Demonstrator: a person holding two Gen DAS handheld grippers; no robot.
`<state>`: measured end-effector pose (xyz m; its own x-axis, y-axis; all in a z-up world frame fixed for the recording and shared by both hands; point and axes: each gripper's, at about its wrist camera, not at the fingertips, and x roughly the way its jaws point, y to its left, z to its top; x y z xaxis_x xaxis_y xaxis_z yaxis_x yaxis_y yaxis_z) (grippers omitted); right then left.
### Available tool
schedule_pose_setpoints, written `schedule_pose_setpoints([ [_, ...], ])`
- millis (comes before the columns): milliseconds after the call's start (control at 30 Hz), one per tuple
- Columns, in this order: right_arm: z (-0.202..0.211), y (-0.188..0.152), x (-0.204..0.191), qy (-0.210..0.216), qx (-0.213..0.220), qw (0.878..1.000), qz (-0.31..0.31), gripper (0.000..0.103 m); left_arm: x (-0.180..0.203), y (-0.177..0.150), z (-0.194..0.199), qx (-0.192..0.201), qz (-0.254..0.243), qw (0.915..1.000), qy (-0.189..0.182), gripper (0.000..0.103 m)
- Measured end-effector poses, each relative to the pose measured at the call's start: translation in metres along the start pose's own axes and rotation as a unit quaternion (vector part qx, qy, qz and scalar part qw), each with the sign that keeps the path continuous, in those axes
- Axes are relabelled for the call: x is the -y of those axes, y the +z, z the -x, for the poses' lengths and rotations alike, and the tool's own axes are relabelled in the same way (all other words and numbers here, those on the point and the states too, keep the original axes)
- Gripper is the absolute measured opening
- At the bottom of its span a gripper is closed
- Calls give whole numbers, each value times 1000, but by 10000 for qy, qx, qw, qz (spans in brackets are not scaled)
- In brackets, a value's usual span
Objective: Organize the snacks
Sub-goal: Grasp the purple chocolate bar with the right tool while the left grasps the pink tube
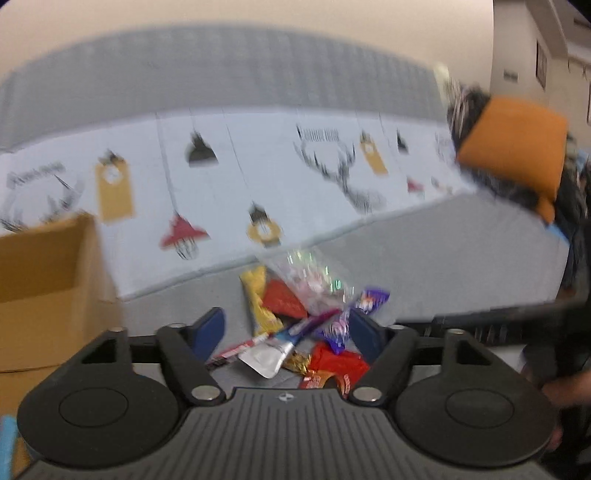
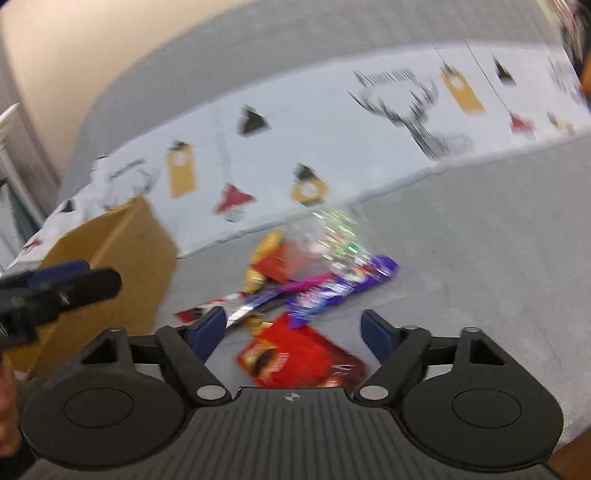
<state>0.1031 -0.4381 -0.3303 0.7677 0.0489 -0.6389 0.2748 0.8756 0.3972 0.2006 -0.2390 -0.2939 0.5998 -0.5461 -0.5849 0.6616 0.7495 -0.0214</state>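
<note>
A blurred heap of snacks (image 2: 295, 291) in red, yellow, purple, silver and clear crinkly wrappers lies on the grey bed (image 2: 480, 258), near a cardboard box (image 2: 122, 258). The left claw (image 1: 286, 330) and the right claw (image 2: 293, 330) both stand apart above the heap, gripping nothing.

A grey bed (image 1: 424, 266) carries a pale blanket (image 1: 258, 177) printed with antlers, lamps and tags. An orange cushion (image 1: 517, 147) lies at its far right. Beige wall (image 1: 258, 14) behind.

glossy foil wrappers (image 2: 306, 354), matt cardboard box (image 2: 122, 251)
</note>
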Motion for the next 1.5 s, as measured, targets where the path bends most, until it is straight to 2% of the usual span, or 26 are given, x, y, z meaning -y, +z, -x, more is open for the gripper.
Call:
schedule_pose_setpoints([
  [67,-14,8,12,-72,-146,9997,-183,56,-2,-6,-39,-430,12,9990,-79,53],
  [100,-21,12,15,-61,-158,9998,-134,56,-5,-9,-58,-661,58,9978,-92,50],
  [167,-36,19,17,-58,-216,9997,10,56,-13,-17,-85,-937,156,9955,-49,50],
  [267,-64,26,21,-53,-521,9986,-6,56,-23,-25,-108,-1002,262,9945,186,50],
  [367,-87,33,21,-142,-675,9976,15,57,-35,-28,-117,-930,502,9944,64,49],
  [433,-98,37,23,-244,-679,9974,-66,63,-43,-30,-119,-958,753,9925,-32,40],
  [467,-104,38,26,-255,-726,9969,-147,63,-45,-31,-118,-962,810,9920,-51,27],
  [500,-108,38,28,-239,-731,9968,-217,63,-45,-30,-115,-961,812,9920,-52,19],
  [533,-110,39,28,-274,-669,9972,-212,57,-45,-29,-112,-971,818,9919,-53,17],
  [567,-111,40,26,-404,-643,9971,-89,41,-44,-27,-108,-979,853,9915,-70,15],
  [633,-110,40,26,-466,-610,9970,-73,31,-43,-25,-97,-977,956,9905,-137,11],
  [667,-107,40,28,-434,-587,9972,-184,25,-43,-25,-91,-972,1003,9901,-150,0],
  [767,-91,41,29,-538,-571,9968,-168,14,-41,-24,-69,-1000,1163,9878,-270,0],
  [833,-71,39,29,-620,-409,9972,-72,13,-38,-25,-54,-1012,1145,9877,-338,0],
  [900,-51,35,29,-592,-343,9977,-9,13,-32,-26,-46,-1055,926,9892,-421,0],
  [967,-38,28,27,-568,-448,9971,237,13,-24,-28,-42,-899,598,9939,-239,3],
  [1033,-32,20,26,-613,-554,9958,406,13,-19,-24,-47,-810,327,9962,-57,22],
  [1067,-33,18,28,-578,-610,9957,402,13,-17,-22,-53,-743,219,9970,-8,42],
  [1100,-33,16,29,-556,-642,9956,388,13,-16,-21,-60,-672,148,9976,79,50],
  [1167,-39,14,32,-571,-701,9952,382,13,-16,-21,-83,-824,19,9962,278,50],
  [1233,-44,13,34,-564,-751,9951,314,13,-20,-23,-101,-1042,126,9943,201,50],
  [1333,-50,14,39,-451,-802,9957,135,16,-26,-28,-108,-971,330,9946,140,50],
  [1367,-54,15,39,-448,-816,9956,143,17,-26,-28,-109,-961,355,9947,132,47],
  [1400,-59,14,39,-459,-876,9949,182,19,-27,-28,-109,-951,365,9948,95,33],
  [1433,-65,13,39,-459,-954,9942,204,30,-27,-28,-108,-948,392,9947,10,29],
  [1500,-72,11,36,-441,-928,9941,359,32,-26,-25,-107,-1013,434,9939,30,18],
])
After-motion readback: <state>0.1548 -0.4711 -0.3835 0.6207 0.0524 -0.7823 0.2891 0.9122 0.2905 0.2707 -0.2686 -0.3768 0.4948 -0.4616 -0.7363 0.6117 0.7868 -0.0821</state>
